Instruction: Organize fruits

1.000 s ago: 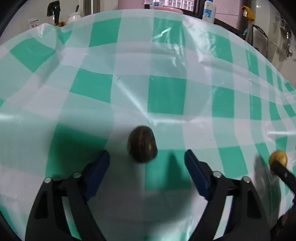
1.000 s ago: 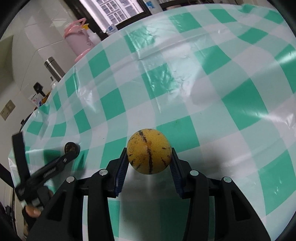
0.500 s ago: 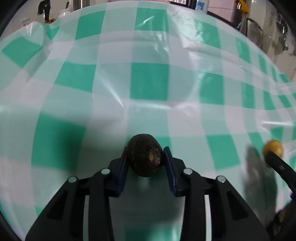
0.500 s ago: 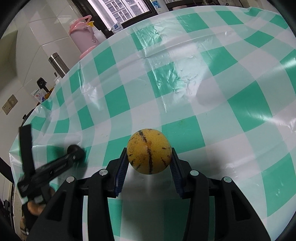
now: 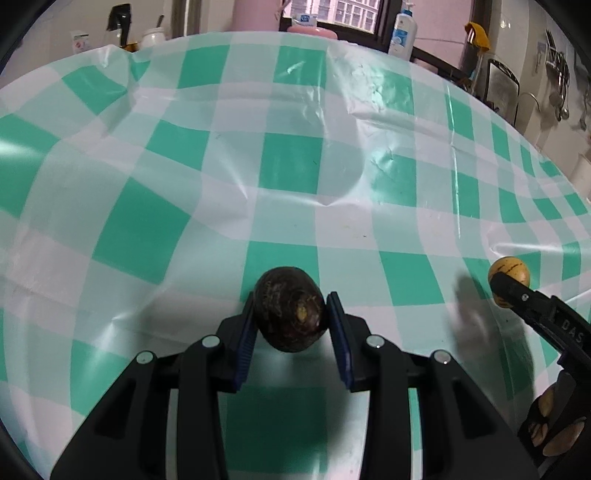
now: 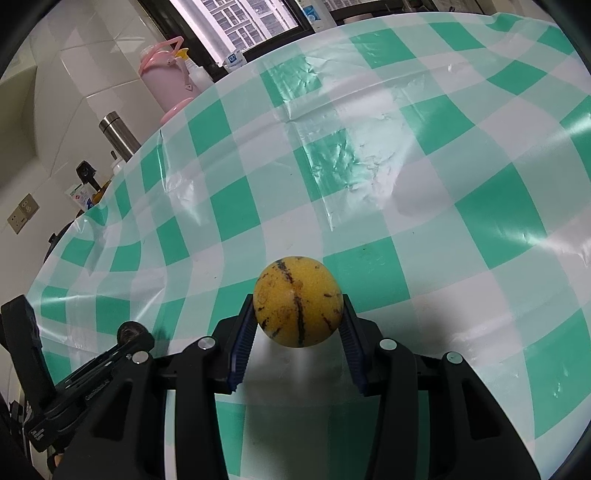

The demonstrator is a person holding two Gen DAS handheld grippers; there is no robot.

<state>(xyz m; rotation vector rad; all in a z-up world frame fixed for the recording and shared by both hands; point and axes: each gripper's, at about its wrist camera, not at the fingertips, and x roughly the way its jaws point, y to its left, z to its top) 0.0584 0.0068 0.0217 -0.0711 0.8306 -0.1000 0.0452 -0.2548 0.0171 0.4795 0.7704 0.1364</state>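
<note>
Both held fruits hang over open checked tablecloth (image 5: 288,173), edges distant.

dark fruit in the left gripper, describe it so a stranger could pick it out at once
On the green-and-white checked tablecloth, find the left gripper; the dark fruit sits clamped between its blue pads. It is blackish-brown, unlike the yellow striped fruit in the right gripper.

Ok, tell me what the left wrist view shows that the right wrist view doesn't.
Only the left wrist view shows the white pump bottle by the window and the hanging utensils. Only the right wrist view shows the steel flask and wall socket. Both show the left gripper shut on the dark fruit, the right gripper shut on the yellow striped fruit, and the checked tablecloth.
</note>
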